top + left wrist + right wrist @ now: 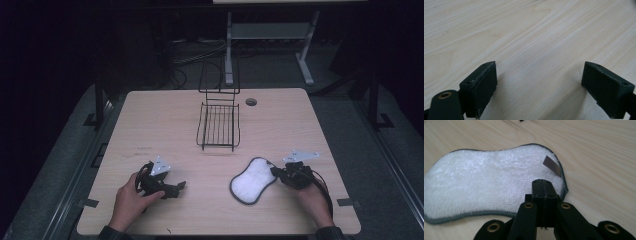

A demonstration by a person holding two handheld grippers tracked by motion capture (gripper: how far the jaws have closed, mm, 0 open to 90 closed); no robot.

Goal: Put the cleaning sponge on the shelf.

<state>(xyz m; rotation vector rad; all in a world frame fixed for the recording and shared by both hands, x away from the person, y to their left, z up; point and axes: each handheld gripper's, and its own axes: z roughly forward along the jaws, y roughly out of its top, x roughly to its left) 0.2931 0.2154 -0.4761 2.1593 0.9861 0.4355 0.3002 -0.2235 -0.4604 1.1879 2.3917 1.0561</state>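
A white fluffy pad (252, 180) with a grey stitched border lies flat on the wooden table (150, 115), front right of centre. My right gripper (274, 172) meets its right edge. In the right gripper view the jaws (544, 185) are pressed together on the pad's (486, 180) near edge, with a few fibres showing in the seam. A small brown tag (552, 165) sticks up from the pad. My left gripper (182, 186) rests at the front left, pointing right. Its jaws (540, 66) stand wide apart over bare wood with nothing between them.
A black wire basket (218, 125) with a tall wire back stands at the table's middle rear. A round cable hole (251, 102) sits just right of it. A metal frame stands on the floor beyond the far edge.
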